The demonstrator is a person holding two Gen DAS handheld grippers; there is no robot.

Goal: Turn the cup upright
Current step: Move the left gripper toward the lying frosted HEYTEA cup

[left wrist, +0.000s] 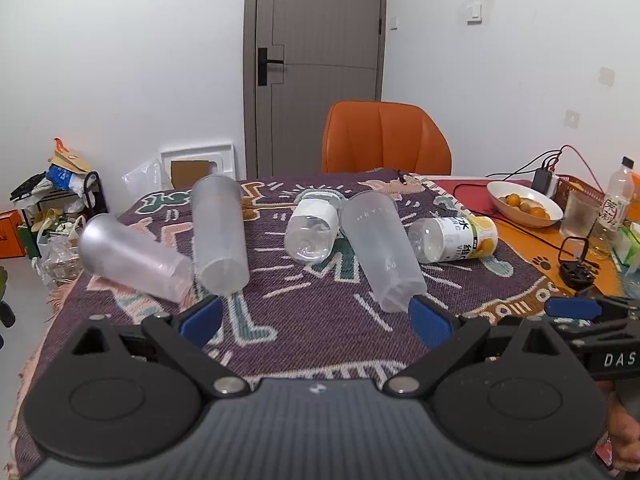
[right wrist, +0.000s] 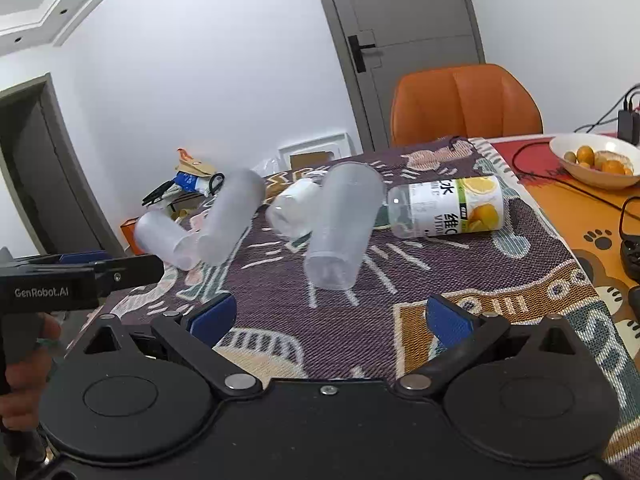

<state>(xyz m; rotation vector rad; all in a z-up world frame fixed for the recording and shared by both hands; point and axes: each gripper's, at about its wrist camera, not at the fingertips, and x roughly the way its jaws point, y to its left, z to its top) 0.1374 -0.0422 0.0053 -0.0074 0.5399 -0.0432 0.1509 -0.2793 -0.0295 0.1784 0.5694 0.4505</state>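
Observation:
Three frosted plastic cups lie on their sides on a patterned purple cloth (left wrist: pixel 320 320): a left cup (left wrist: pixel 132 258), a middle cup (left wrist: pixel 219 234) and a right cup (left wrist: pixel 380 246). In the right wrist view they show as the left cup (right wrist: pixel 166 240), middle cup (right wrist: pixel 232 216) and right cup (right wrist: pixel 342 224). My left gripper (left wrist: pixel 316 316) is open and empty, just short of the cup bases. My right gripper (right wrist: pixel 330 316) is open and empty, in front of the right cup's base.
Two plastic bottles lie between the cups, one clear (left wrist: pixel 314 226) and one with a lemon label (left wrist: pixel 456 238). A bowl of oranges (left wrist: pixel 524 204), a glass (left wrist: pixel 576 214), a bottle (left wrist: pixel 616 200) and cables are on the right. An orange chair (left wrist: pixel 386 138) stands behind the table.

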